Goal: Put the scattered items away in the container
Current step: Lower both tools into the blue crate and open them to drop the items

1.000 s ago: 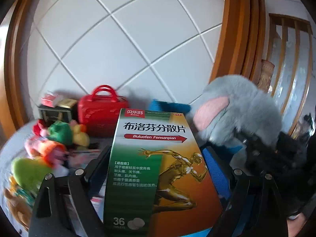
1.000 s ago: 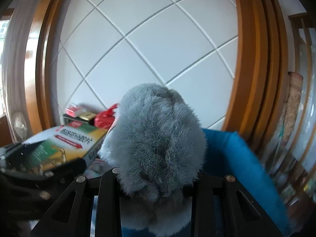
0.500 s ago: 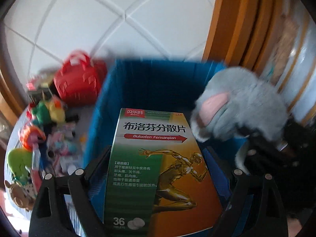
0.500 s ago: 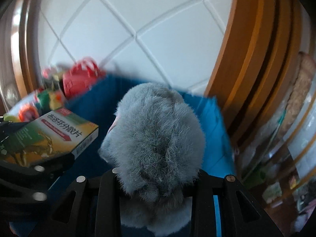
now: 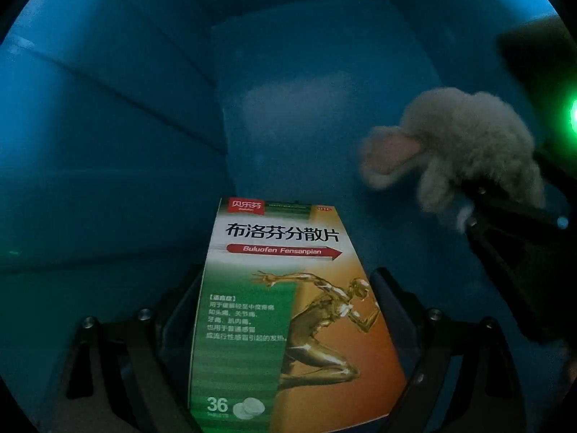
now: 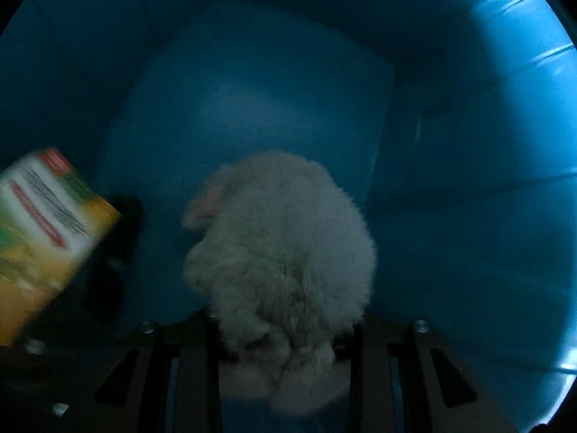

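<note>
Both grippers are down inside the blue container (image 5: 144,126), whose walls fill both views (image 6: 468,144). My left gripper (image 5: 285,324) is shut on a green and orange medicine box (image 5: 288,306), held above the container floor. My right gripper (image 6: 285,342) is shut on a grey plush toy (image 6: 285,245) with a pink ear. The plush (image 5: 465,144) and the right gripper (image 5: 512,238) show at the right of the left wrist view. The box (image 6: 39,231) shows blurred at the left of the right wrist view.
The container's inside is dark, with its smooth floor (image 5: 317,108) ahead of both grippers and ribbed walls (image 6: 523,72) close on every side. A green light (image 5: 573,115) glows at the right edge of the left wrist view.
Both grippers have gone from above the container rim down into it, still holding the box and the plush. The table clutter and tiled wall have left view.
</note>
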Motion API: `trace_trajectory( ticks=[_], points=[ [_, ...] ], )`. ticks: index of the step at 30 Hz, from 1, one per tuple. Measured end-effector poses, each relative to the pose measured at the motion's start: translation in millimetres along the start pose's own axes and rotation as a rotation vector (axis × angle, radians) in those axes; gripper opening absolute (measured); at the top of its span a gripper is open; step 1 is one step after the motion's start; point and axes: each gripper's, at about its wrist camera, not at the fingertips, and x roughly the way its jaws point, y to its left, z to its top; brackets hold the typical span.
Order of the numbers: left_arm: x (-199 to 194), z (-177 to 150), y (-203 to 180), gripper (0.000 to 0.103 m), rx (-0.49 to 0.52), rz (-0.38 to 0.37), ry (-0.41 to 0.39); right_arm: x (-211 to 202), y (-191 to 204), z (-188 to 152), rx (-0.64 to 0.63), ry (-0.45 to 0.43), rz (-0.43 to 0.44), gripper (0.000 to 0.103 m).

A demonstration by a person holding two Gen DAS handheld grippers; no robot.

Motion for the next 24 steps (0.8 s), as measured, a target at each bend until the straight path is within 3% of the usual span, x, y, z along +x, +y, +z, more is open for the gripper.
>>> trace_trajectory(
  ticks=[2,7,15,16,17,19,22,24],
  points=[
    [5,0,1,0.091,-0.013,0.008,0.017,15,-2,-4,-0.003,0.059,-0.010,0.029],
    [4,2,6,0.093,-0.074,-0.033,0.010,26,-11,-10,0.023,0.111,0.016,0.031],
    [3,-1,-3,0.093,-0.036,0.017,0.005,23,-20,-17,0.045,0.105,0.059,0.045],
    [1,0,-7,0.093,-0.039,0.021,0.009,23,-21,-19,0.045,0.107,0.062,0.056],
    [0,2,-11,0.093,-0.037,0.021,0.011,22,-22,-17,0.042,0.109,0.060,0.074],
    [0,7,-17,0.093,-0.029,0.031,0.015,17,-14,-8,0.029,0.104,0.051,0.089],
    [0,9,-16,0.093,-0.025,0.033,0.016,12,-11,-10,0.022,0.083,0.067,0.091],
    [0,9,-15,0.093,-0.027,0.032,0.017,11,-13,-15,0.025,0.083,0.075,0.098]
  ],
)
